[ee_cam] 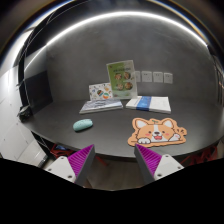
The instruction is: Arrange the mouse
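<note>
Two purple pads (83,157) are showing on the claw (113,160), which is hovering released with nothing between its fingers. Ahead and left of it, a pale green mouse (83,125) is lying on the dark table (110,128), while a corgi-shaped mat (157,131) is sitting just beyond the right finger

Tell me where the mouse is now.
The mouse lies on the dark table, ahead of the open gripper, left of the corgi mat.
</note>
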`<state>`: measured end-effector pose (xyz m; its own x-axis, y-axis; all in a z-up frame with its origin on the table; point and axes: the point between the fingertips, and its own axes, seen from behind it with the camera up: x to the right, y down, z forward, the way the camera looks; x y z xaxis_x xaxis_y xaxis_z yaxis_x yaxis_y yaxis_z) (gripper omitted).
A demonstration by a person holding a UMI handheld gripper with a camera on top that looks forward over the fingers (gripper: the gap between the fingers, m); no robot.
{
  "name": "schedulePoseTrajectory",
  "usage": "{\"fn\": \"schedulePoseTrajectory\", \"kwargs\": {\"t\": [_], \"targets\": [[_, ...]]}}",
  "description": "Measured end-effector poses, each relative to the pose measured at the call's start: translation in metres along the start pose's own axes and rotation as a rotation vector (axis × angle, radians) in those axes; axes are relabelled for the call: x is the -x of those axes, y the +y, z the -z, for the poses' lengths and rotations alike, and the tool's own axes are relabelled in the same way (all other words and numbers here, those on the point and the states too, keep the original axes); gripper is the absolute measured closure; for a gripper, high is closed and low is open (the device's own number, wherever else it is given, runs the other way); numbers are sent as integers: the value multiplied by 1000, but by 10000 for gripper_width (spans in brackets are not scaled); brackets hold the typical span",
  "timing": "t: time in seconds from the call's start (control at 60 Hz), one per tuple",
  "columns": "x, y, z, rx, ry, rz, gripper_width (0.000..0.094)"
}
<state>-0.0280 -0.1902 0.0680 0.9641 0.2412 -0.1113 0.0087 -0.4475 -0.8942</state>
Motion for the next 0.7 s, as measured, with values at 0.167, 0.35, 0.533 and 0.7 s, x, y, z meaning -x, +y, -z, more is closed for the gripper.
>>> {"fn": "schedulePoseTrajectory", "kwargs": {"t": [0.167,0.35,0.533,0.7], "targets": [[13,-7,-3,-25,-11,19,102],[77,-9,-42,-25,-102,48,102],[161,-4,-110,5,-238,105,107],[187,11,-169,96,-234,108,110]]}}
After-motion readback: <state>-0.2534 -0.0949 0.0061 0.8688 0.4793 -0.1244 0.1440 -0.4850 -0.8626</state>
